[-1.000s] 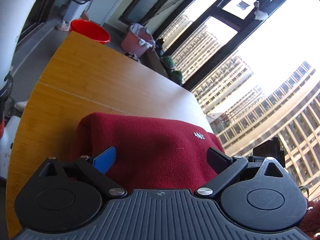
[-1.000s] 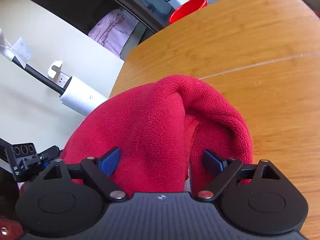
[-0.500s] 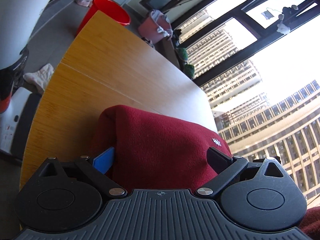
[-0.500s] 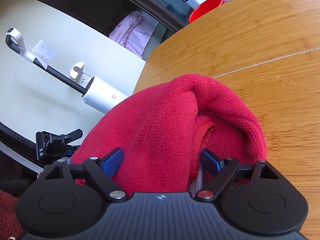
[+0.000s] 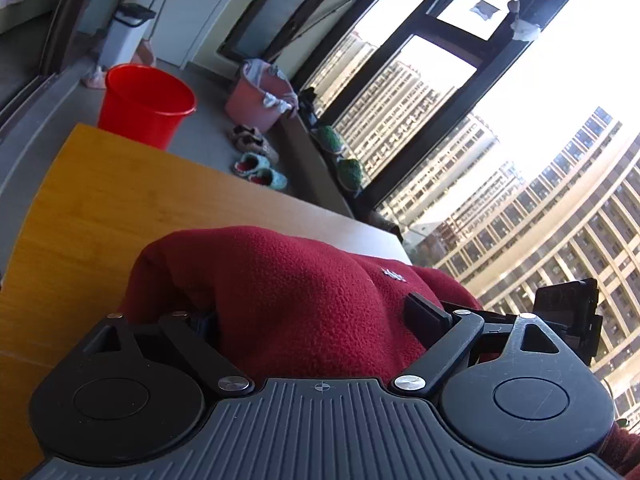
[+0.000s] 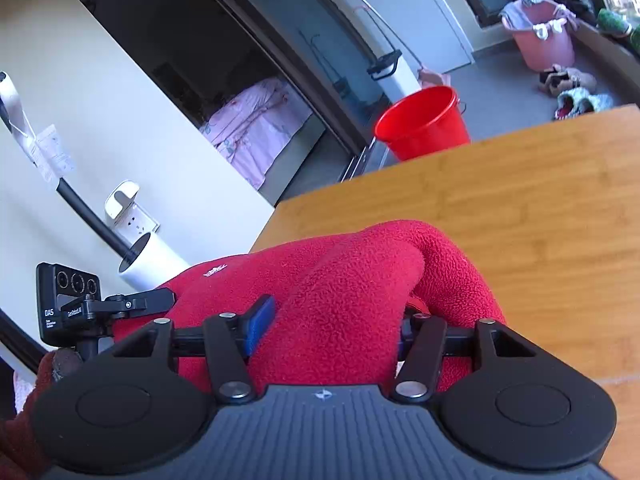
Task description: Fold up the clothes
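Bamboo-coloured worktop (image 5: 120, 208) fills the left and centre of the left wrist view, with tall windows and apartment towers across the right half. Red bucket (image 5: 146, 104) stands on the floor at upper left beyond the worktop's far edge; pink basket (image 5: 260, 96) and slippers (image 5: 260, 170) lie further along near the window.

My left tongs (image 5: 312, 316) are clamped on a thick bunch of the red fleece garment (image 5: 288, 280), which bulges between the jaws at lower centre; a small white embroidered mark sits on the cloth toward the right jaw.

Right wrist view: same worktop (image 6: 520, 208) at centre right, red bucket (image 6: 424, 122) behind it at upper centre, white wall at left. My right tongs (image 6: 332, 324) are likewise closed on the red fleece garment (image 6: 344, 280), cloth heaped up between the blue pads (image 6: 260, 320). The other gripper's camera block shows at lower left, beside the fleece.
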{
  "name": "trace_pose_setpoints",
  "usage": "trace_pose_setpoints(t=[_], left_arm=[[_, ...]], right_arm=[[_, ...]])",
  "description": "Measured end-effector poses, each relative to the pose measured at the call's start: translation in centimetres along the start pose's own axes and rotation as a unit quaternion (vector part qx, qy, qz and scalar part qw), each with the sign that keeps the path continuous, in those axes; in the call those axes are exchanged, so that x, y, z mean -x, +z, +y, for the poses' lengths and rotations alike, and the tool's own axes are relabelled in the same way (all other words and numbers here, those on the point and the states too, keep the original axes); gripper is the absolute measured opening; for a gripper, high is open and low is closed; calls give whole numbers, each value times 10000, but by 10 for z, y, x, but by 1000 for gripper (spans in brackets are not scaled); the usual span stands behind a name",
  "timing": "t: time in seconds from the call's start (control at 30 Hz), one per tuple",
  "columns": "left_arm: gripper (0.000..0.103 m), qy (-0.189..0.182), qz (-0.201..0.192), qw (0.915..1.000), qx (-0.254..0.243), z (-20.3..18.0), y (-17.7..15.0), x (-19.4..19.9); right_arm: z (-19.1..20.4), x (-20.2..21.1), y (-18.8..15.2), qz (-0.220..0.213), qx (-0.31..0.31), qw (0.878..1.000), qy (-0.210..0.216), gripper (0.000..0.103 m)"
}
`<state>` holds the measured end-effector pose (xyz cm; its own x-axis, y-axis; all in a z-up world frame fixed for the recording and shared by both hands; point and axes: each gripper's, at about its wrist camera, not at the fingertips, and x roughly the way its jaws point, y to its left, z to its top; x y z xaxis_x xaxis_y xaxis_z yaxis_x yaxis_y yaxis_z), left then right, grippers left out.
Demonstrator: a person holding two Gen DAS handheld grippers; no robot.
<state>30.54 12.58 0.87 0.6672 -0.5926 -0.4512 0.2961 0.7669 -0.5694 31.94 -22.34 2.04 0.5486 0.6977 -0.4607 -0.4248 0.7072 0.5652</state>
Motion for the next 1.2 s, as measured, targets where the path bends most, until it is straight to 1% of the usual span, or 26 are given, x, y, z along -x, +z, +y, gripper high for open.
trace_pose_setpoints(t=[0.07,0.17,0.2,0.23,0.3,0.33,0.37,0.4,0.43,0.5,0.53,0.57,0.67,0.77,0.83,0.87,0.9,0.93,0.97,1.03,1.1,1.13,1.17,1.2], left_arm=[[91,-126,-304,9987,-385,-17,9,7],[91,-264,-524,9948,-838,-33,0,20],[91,-235,-455,9950,-861,-32,-10,21],[91,-178,-371,9953,-881,-30,-21,21],[91,146,-104,9956,-920,-22,-50,20],[91,264,-4,9957,-890,-18,-63,18],[92,382,97,9955,-860,-13,-75,17],[95,460,151,9955,-820,-10,-86,17],[95,445,100,9960,-770,-8,-90,21],[95,465,72,9961,-746,-9,-87,24],[95,477,77,9961,-733,-10,-84,26],[95,483,107,9959,-755,-9,-81,27],[94,515,123,9933,-1032,-18,-70,33],[95,453,-258,9914,-1203,-27,-55,51],[97,328,-666,9901,-1192,-33,-41,65],[98,227,-839,9891,-1190,-37,-34,69],[99,94,-926,9885,-1189,-42,-29,66],[99,-40,-1013,9877,-1187,-47,-25,63],[100,-150,-1011,9876,-1191,-51,-23,57],[100,-199,-542,9907,-1235,-54,-32,31],[100,80,-12,9910,-1336,-50,-54,2],[100,222,125,9895,-1425,-48,-66,-6],[100,346,107,9865,-1594,-49,-76,-10],[101,456,-35,9815,-1862,-51,-86,-10]], right_arm=[[15,10,10,-333,441,9985,-51,53],[28,32,4,-625,963,9934,20,53],[29,36,-3,-616,1044,9926,9,53],[28,39,-13,-518,1093,9927,-39,53],[25,36,-39,-219,1153,9928,-226,53],[25,32,-54,-52,1186,9923,-339,56],[23,29,-68,58,1171,9922,-414,62],[20,28,-74,51,1029,9939,-402,64],[16,28,-79,24,866,9955,-377,67],[10,28,-84,-29,620,9975,-342,68],[10,29,-83,-79,627,9973,-386,68],[11,29,-81,-99,711,9964,-455,68],[16,30,-75,-115,1032,9923,-674,68],[19,30,-75,-63,1180,9897,-808,68],[18,28,-76,-41,1125,9903,-816,69],[17,26,-77,-47,1076,9909,-806,71],[16,25,-77,-74,1046,9911,-825,72],[16,23,-77,-103,1047,9906,-869,77],[16,22,-76,-128,1083,9898,-921,81],[17,22,-72,-164,1232,9868,-1037,84],[22,24,-69,-226,1441,9814,-1247,84],[24,26,-68,-250,1586,9777,-1356,84],[27,28,-67,-272,1705,9743,-1449,86],[30,30,-67,-294,1818,9708,-1540,87]])
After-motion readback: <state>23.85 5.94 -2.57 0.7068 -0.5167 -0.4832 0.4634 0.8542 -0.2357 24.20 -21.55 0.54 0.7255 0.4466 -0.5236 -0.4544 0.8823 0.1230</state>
